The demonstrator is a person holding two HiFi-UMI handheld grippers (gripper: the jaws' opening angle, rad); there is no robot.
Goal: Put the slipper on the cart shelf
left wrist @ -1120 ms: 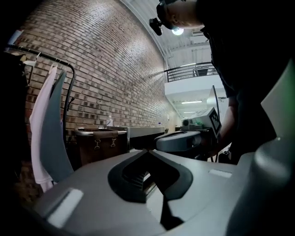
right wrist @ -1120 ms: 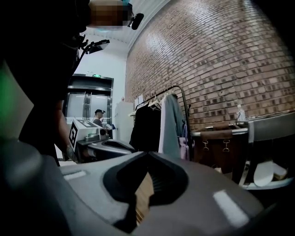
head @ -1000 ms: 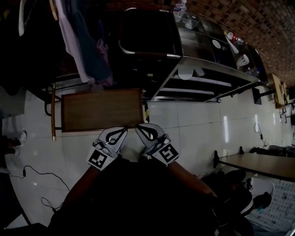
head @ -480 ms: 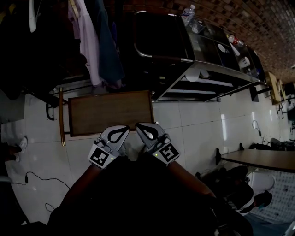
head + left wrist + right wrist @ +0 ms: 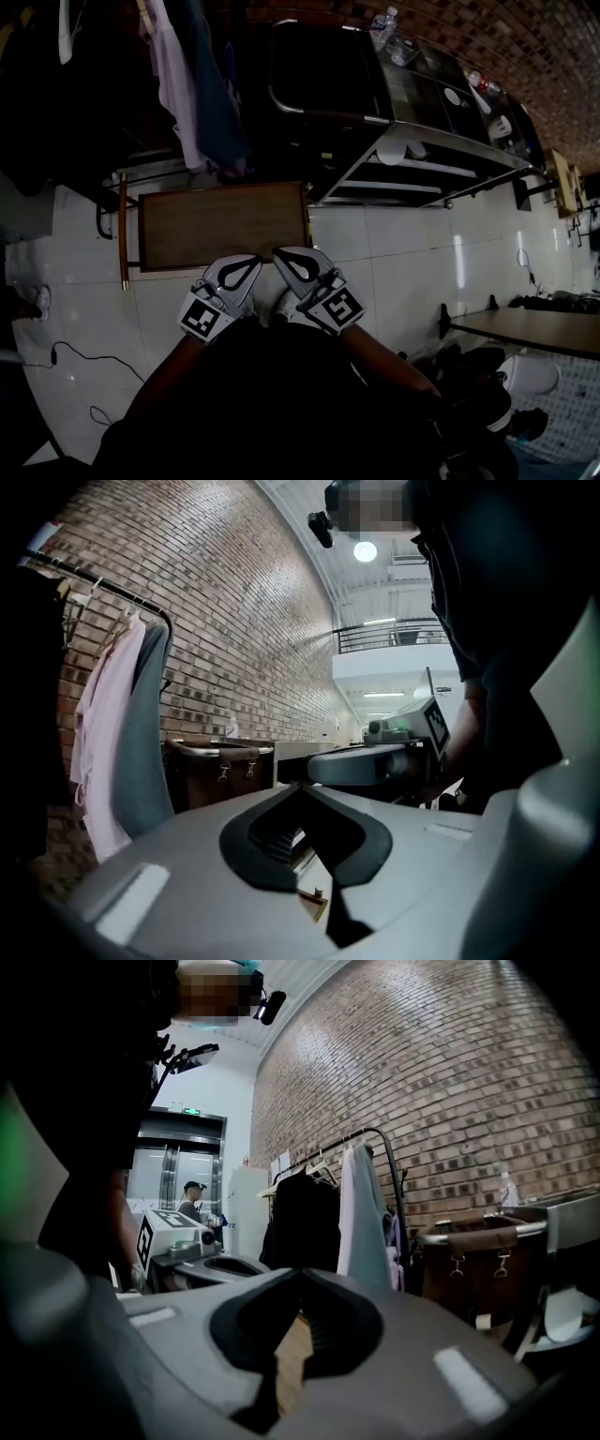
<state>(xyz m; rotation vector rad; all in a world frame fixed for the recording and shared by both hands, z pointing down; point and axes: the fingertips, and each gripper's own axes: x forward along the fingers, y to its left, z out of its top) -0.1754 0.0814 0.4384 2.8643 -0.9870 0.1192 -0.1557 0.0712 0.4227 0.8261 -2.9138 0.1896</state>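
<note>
Little had changed: the white left gripper [image 5: 242, 267] and right gripper [image 5: 289, 261] stayed closed on nothing, slipper still unfetched.

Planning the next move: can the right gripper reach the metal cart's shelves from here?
Probably not without a step forward. The right gripper, jaws shut and empty, sits close to the body; the cart stands ahead to its right across tiled floor, with nothing seen in between.

Glossy floor tiles [image 5: 403, 253], rough brick wall [image 5: 450, 1072]
</note>
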